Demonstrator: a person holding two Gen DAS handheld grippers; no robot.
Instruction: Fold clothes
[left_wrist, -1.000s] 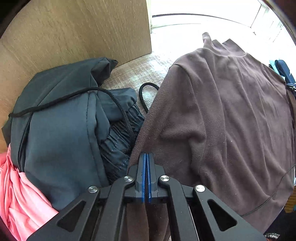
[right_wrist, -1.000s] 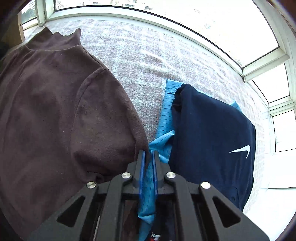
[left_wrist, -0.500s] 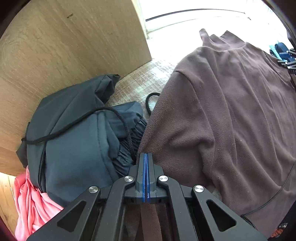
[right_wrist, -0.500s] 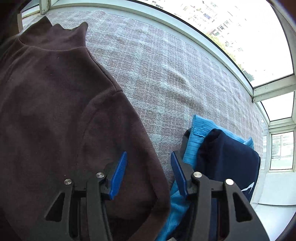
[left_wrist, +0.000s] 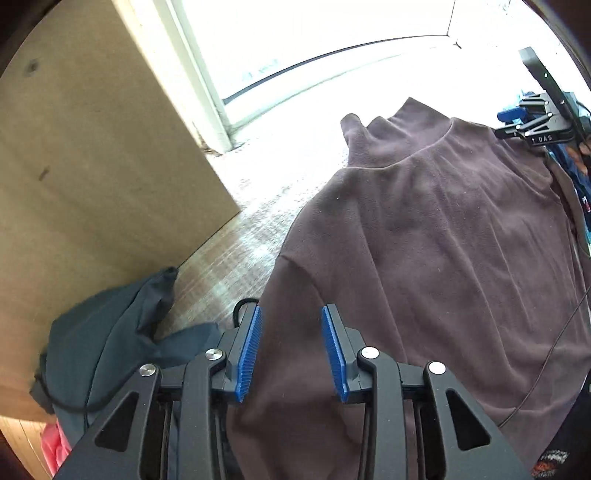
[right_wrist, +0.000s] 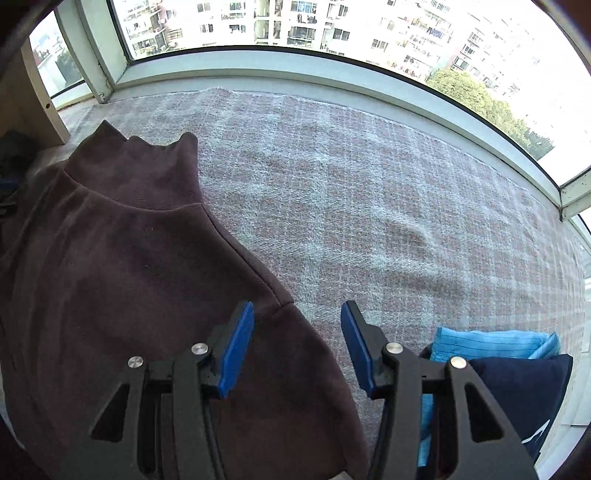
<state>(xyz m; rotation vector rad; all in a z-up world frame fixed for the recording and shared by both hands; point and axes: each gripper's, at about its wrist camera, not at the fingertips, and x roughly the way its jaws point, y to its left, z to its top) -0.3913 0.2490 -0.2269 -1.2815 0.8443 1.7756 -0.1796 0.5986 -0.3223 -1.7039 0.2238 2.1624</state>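
I have the brown fleece top spread flat on the checked mat, collar pointing to the window, sleeves lying down along its sides. My left gripper hangs over the left sleeve with its blue pads wide apart and nothing between them; my right gripper is just as wide and empty, straddling the right sleeve's edge and bare mat.

The risks as I judge them: the fleece is thick and limp, so a shallow pinch could slip off or lift only one layer and drag the body askew. On the left, the dark drawstring garment sits just beside the sleeve — its cord could get caught. On the right, the navy and light-blue folded pile is near enough to be nudged.

A second ago both grippers were clamped shut, the left on the fleece; the right let go first, then the left, and both now sit higher.
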